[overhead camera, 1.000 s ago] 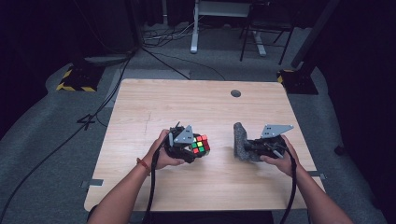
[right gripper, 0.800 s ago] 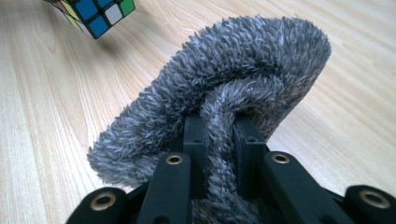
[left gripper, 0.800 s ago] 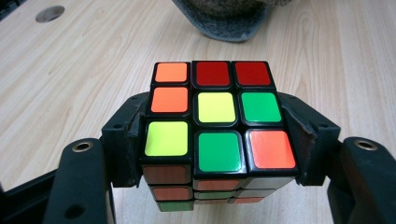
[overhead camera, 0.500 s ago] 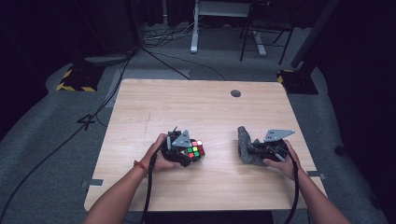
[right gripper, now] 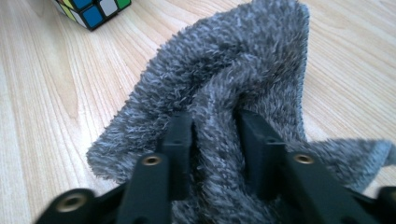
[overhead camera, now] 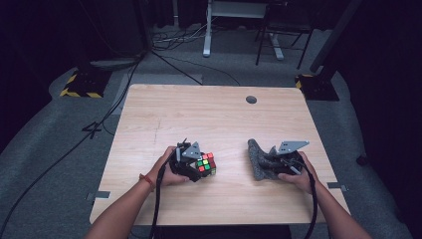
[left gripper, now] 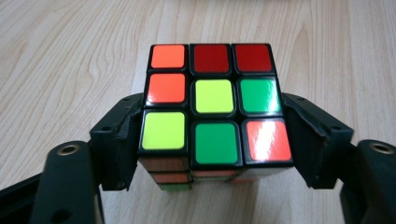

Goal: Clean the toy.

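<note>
Release step: both jaws have just been opening, the left gripper (overhead camera: 199, 167) loosening around the cube (left gripper: 212, 105), the right gripper (overhead camera: 268, 164) parted around a cloth (right gripper: 233, 88) fold (right of the cube); next, lift clear.

In the high view, the left gripper (overhead camera: 195, 167) and the hand on it cover the left side of the puzzle cube (overhead camera: 205, 163), and the stickers there are too small to read. In the left gripper view, the cube's (left gripper: 212, 105) lower layers sink out of sight between the jaws, and whether the pads press its sides cannot be told. In the right gripper view, the cube (right gripper: 92, 10) is cut off by the top edge at upper left. The grey cloth (right gripper: 224, 98) bulges between the jaws, hiding their tips, and its lower right corner blurs at the frame's edge.
</note>
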`<state>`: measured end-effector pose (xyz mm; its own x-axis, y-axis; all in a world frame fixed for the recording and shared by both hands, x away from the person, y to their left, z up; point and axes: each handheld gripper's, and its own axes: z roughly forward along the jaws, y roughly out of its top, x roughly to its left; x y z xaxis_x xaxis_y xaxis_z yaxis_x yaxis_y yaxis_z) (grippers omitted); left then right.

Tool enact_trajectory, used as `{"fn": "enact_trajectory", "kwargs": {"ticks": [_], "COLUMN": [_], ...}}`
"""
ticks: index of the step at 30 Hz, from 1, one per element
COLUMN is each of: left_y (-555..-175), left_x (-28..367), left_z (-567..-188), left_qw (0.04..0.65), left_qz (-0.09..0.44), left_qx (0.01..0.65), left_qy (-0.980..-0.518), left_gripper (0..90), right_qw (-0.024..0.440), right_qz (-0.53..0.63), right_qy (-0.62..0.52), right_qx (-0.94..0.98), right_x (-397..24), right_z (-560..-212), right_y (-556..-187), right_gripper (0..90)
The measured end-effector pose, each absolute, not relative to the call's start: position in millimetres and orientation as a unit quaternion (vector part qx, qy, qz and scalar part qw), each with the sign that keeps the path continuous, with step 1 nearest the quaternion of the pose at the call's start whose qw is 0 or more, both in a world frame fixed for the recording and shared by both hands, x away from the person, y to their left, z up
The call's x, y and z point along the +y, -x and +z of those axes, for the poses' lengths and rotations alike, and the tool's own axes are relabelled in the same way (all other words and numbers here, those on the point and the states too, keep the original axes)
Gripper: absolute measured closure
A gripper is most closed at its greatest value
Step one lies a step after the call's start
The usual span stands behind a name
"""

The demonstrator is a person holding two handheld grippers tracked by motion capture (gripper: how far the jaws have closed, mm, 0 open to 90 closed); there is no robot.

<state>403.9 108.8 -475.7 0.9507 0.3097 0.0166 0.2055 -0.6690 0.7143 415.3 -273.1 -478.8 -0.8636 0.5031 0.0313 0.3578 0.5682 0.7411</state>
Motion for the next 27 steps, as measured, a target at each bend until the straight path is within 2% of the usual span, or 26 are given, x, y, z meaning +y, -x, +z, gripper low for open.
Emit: {"fn": "enact_trajectory", "kwargs": {"ticks": [5, 12, 19, 27], "left_y": [-401, -391, -377, -366], "left_x": [113, 120, 134, 159], "left_z": [-474, -465, -451, -446], "left_qw": [0.371, 0.359, 0.355, 0.347], "left_qz": [0.080, 0.099, 0.132, 0.150], "left_qx": [0.149, 0.143, 0.125, 0.144], "left_qy": [-0.913, -0.917, -0.917, -0.915], "left_gripper": [17.0, 15.8, 15.8, 16.2], "right_qw": [0.099, 0.124, 0.134, 0.148], "right_qz": [0.398, 0.403, 0.401, 0.394], "right_qy": [-0.232, -0.228, -0.215, -0.213], "right_qx": [0.882, 0.878, 0.880, 0.882], "right_x": [-271, -271, -274, -288], "right_z": [-470, -455, -442, -436], "right_y": [-410, -405, -398, -385], "right_gripper": [44.4, 27.6, 24.9, 24.7]}}
